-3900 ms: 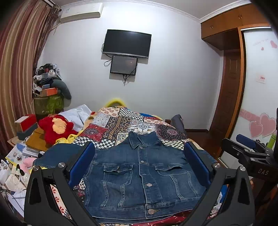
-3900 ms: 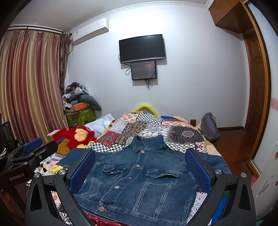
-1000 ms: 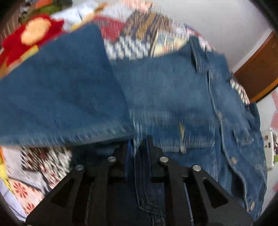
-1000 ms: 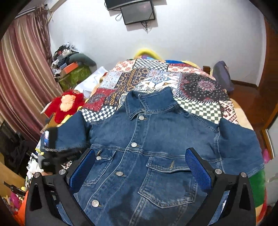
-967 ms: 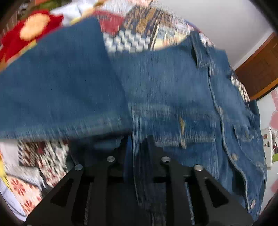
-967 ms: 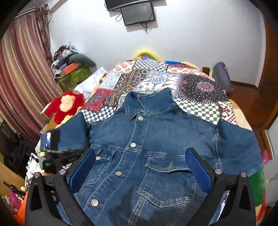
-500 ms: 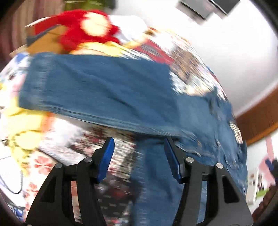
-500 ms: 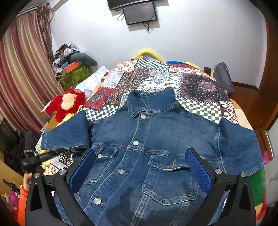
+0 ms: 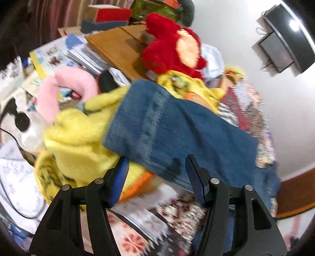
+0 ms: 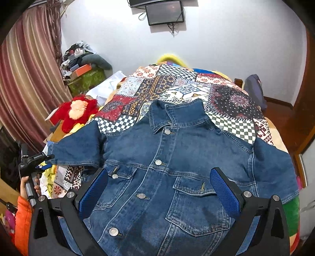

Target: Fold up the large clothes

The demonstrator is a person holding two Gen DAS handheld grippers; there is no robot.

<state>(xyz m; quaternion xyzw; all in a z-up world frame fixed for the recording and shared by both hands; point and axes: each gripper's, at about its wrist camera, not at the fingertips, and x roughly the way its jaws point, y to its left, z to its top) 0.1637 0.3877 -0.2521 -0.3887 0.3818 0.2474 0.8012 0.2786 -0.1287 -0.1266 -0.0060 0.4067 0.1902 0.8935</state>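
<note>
**Left sleeve let go and spread; jacket flat, no fold made yet**

Nearest you, your right gripper (image 10: 158,189) hangs over the lower front of the denim jacket (image 10: 177,157), its blue pads spread wide, clear of the cloth, gripping nothing. It has barely shifted over the last second.

Your left gripper (image 9: 156,177) is what changed. A second ago it was clenched on denim at the jacket's left edge; since then its jaws have been opening and it has swung out to the left sleeve (image 9: 177,130). Now the jaws stand released, with the sleeve's hem just beyond the fingertips and nothing pinched between them. In the right wrist view you can see that gripper (image 10: 42,160) just beside the sleeve's end (image 10: 76,147), off the bed's left edge.

That leaves the sleeve pulled out flat, so the jacket lies front up, buttoned, on the patchwork quilt (image 10: 196,94). Judging from this, spreading is about done and folding has yet to begin.

Count: one jacket, two sleeves both spread, four buttons showing, two chest pockets, two grippers. Farther left, one red plush toy (image 10: 76,112); on the far wall, one small screen (image 10: 165,12).
</note>
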